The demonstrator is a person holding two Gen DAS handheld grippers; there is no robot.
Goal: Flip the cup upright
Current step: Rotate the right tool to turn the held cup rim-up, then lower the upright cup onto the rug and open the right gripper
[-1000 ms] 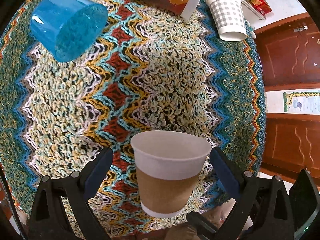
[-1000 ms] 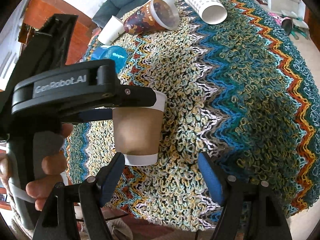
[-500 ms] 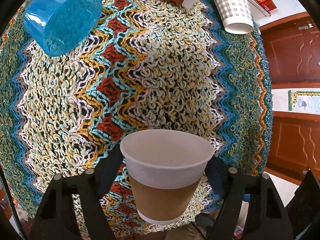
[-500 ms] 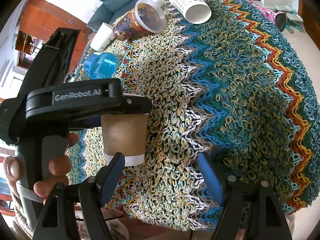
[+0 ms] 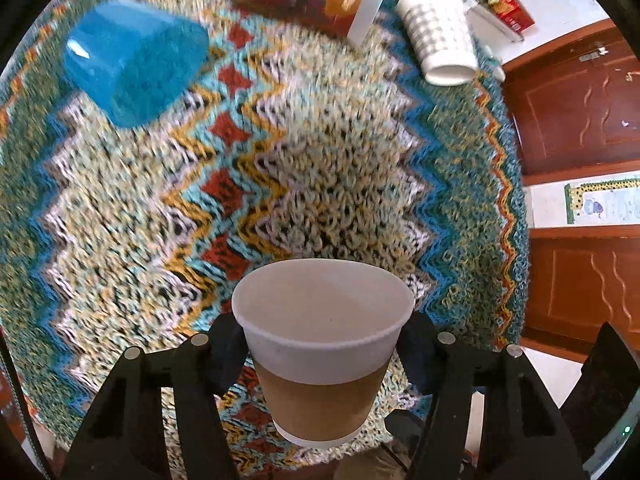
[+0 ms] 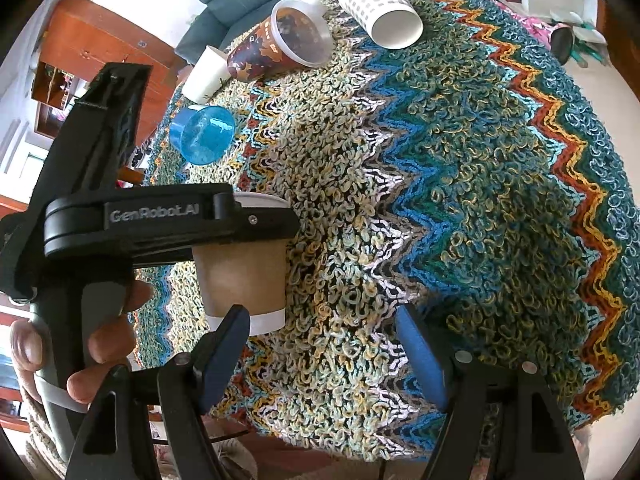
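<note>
The paper cup stands mouth up between the fingers of the left gripper, whose dark pads press its white upper band on both sides, so this tool is pinching the cup. Seen from the right wrist, the cup's base seems to rest on, or hover just above, the woven zigzag cloth near the cloth's near edge; contact cannot be told for sure. The right gripper is spread wide and holds nothing, with the cup just beside its left finger.

The likely risks, as a judgement: the cloth is loopy and uneven, so a light, empty cup released while slightly off level could tip over again; a hard squeeze could dent the thin rim; and pulling the pads away sideways could drag the cup toward the cloth's edge.

The cup is white paper with a brown sleeve around its middle, a rolled lip, a plain white inside with nothing in it, and a narrow white base.

Farther across the cloth from the cup, a blue plastic cup, a printed cup, a checked paper cup and a small white cup all lie on their sides
</note>
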